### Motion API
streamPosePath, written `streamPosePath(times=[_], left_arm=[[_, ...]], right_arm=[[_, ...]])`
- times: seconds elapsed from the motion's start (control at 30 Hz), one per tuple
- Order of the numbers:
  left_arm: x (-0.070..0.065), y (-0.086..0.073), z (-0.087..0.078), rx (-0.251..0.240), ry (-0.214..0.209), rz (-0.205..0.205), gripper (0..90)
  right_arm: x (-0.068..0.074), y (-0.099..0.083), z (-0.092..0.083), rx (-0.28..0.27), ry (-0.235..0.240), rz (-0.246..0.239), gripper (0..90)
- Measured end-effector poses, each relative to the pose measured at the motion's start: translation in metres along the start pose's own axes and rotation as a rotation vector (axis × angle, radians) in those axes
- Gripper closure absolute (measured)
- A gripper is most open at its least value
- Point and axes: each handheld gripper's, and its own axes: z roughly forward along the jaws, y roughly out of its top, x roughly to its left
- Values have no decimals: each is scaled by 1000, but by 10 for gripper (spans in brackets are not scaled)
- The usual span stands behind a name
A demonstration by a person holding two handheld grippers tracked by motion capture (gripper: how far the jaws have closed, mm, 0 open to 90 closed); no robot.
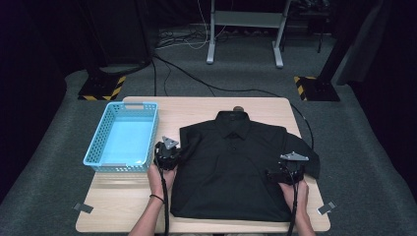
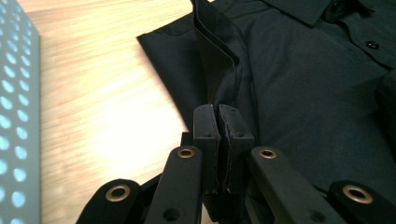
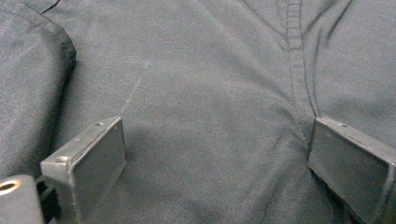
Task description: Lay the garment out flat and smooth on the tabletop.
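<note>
On table: black shirt [image 1: 231,162] (buttoned, flat)

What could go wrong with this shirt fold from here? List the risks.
1. The left gripper pinches just a thin edge of the black shirt; it might slip free.
2. The right gripper is open over flat cloth, so one-sided lifting could skew the fold.
3. The blue basket sits close; a swing could bump it.

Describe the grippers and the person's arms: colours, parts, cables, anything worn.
Both grippers are black, each topped by a grey three-cornered plate: left gripper, right gripper. A black cable trails from each back along the forearm. The left gripper view shows flat rectangular black pads on black linkage arms with brass-coloured pivot rings. The forearms are bare, without sleeves; a thin dark band circles the left wrist.
</note>
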Motion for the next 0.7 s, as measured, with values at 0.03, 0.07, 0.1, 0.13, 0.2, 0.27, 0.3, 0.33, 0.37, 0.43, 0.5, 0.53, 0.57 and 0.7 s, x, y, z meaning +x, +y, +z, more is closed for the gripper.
streamPosePath(times=[0.03,0.07,0.1,0.13,0.2,0.27,0.3,0.33,0.37,0.43,0.5,0.53,0.57,0.7], left_arm=[[1,0,-1,0,2,-2,862],[2,-1,-1,-2,4,-7,862],[4,-1,-2,-3,4,-11,862],[5,-2,-2,-5,7,-15,862],[7,-2,-3,-4,9,-18,862],[9,-4,-3,-7,11,-25,862],[10,-4,-4,-6,13,-26,862],[11,-5,-4,-10,16,-30,862],[13,-6,-5,-11,18,-33,862],[15,-8,-6,-12,23,-39,862],[17,-10,-7,-15,28,-46,862],[18,-11,-7,-16,29,-49,862],[18,-13,-7,-16,30,-54,862],[20,-18,-8,-17,34,-66,861]], right_arm=[[0,0,0,0,-1,-1,35],[0,0,0,0,-1,0,36],[-1,0,0,0,-1,1,36],[-1,0,0,0,-2,1,36],[-1,0,0,1,-2,3,36],[-2,0,-1,0,-3,3,36],[-2,-1,-1,1,-3,1,36],[-2,-1,-1,0,-4,3,37],[-2,-1,-1,-1,-4,3,36],[-3,-1,-1,0,-4,3,37],[-3,-1,-1,0,-4,3,37],[-3,-1,-1,0,-4,3,37],[-3,-1,-1,0,-4,3,37],[-3,-1,-1,0,-4,3,37]])
